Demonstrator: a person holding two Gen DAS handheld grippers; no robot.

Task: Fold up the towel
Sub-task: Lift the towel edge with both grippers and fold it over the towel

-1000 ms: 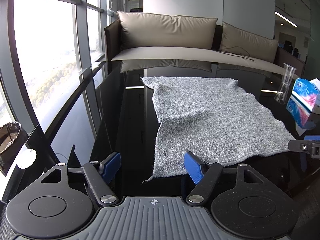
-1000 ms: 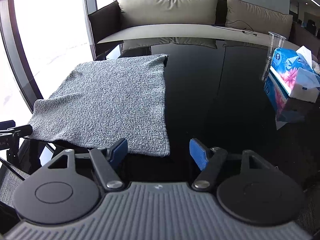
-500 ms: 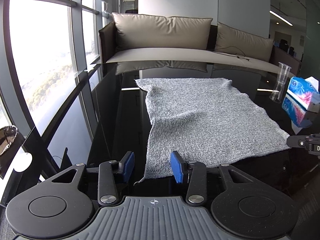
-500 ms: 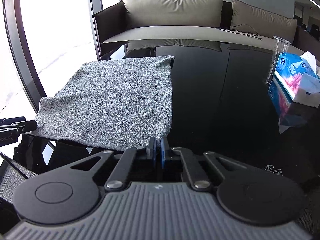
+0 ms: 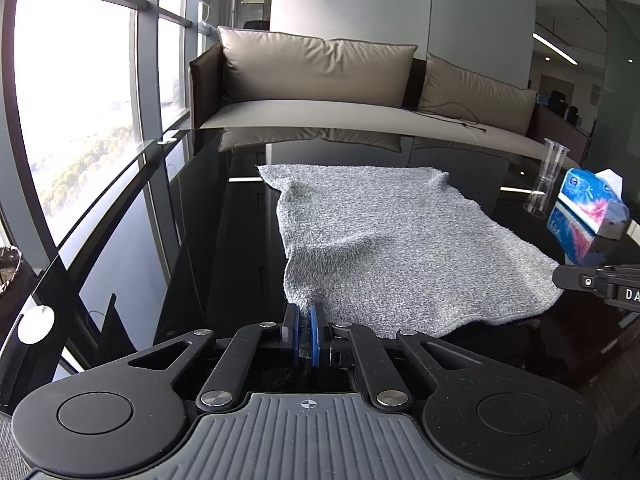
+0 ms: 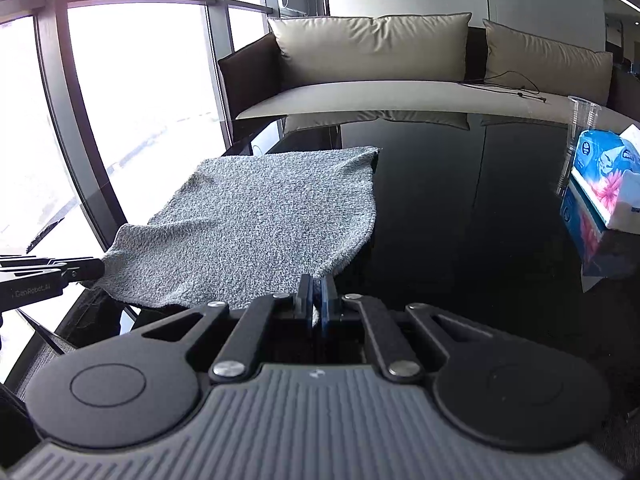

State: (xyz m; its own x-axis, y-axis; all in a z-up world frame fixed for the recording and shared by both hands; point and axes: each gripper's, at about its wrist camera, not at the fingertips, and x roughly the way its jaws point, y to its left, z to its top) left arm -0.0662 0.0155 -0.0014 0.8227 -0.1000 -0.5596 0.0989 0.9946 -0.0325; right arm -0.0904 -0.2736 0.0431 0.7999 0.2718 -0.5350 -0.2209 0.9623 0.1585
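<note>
A grey terry towel (image 5: 392, 240) lies spread on the glossy black table (image 5: 224, 240), its near edge raised off the surface. My left gripper (image 5: 306, 312) is closing its blue pads on the towel's near left corner, and the cloth sits pinched between them. My right gripper (image 6: 318, 284) is shut on the near right corner of the towel (image 6: 260, 216). Each gripper also shows at the edge of the other's view: the right gripper (image 5: 592, 280) and the left gripper (image 6: 60, 272). The far edge of the towel rests flat on the table.
A blue tissue box (image 6: 604, 176) and a clear plastic cup (image 5: 548, 176) stand on the table's right side. A beige sofa (image 5: 320, 76) is beyond the far edge. Tall windows (image 5: 80, 120) run along the left, with a bin (image 5: 10, 268) below.
Both grippers went from open beside the towel's near corners to shut on them, the right one first. The near edge of the towel now hangs lifted between them.
</note>
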